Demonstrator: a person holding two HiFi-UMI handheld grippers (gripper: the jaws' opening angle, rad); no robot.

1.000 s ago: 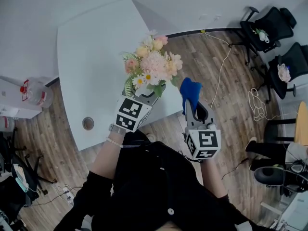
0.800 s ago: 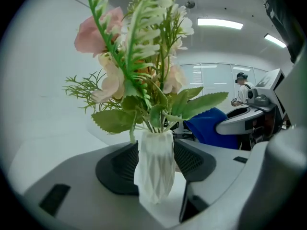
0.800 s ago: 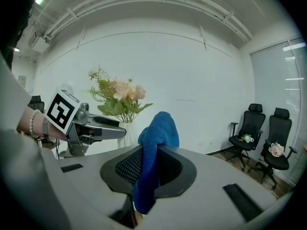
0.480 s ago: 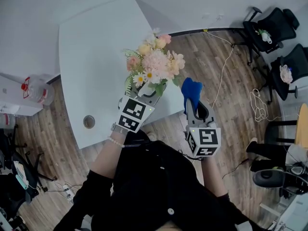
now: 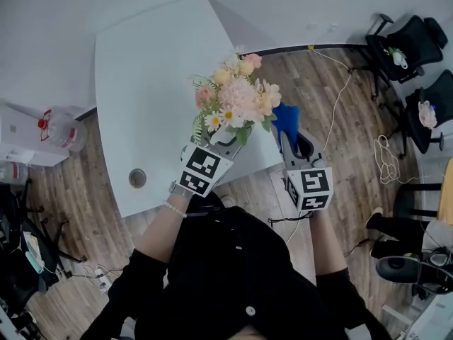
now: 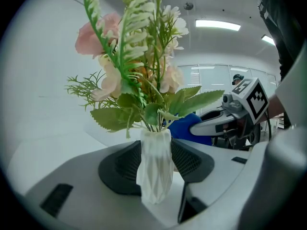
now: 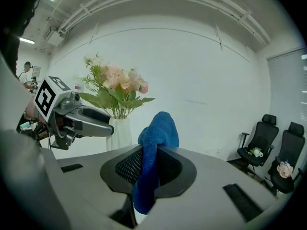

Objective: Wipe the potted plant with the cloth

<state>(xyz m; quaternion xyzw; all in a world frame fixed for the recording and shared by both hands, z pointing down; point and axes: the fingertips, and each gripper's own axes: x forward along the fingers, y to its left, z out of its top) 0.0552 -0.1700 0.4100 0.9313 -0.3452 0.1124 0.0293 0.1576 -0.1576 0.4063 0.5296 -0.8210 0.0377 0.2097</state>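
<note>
Above the table (image 5: 141, 83) edge, the potted plant (image 5: 237, 98) is clamped at its vase by the left gripper (image 5: 225, 139), whose jaws have just been closing. To its right, the cloth (image 5: 286, 117), pinched in the right gripper (image 5: 292, 134), is now held nearer the flowers than before.

My head camera looks steeply down from above on both arms, taking in my left claw (image 5: 226, 139), my right claw (image 5: 291, 139), the white counter (image 5: 148, 83) beyond them and the wood floor (image 5: 340, 119). The camera on my left claw looks almost level along its own jaws, which have just been closing with the potted plant (image 6: 154, 166) between them, very near; my right claw shows at its right side. The right claw's camera looks along its jaws at the blue cloth (image 7: 156, 147), equally near, with my left claw at its left. All three views share the potted plant, the cloth and both claws
</note>
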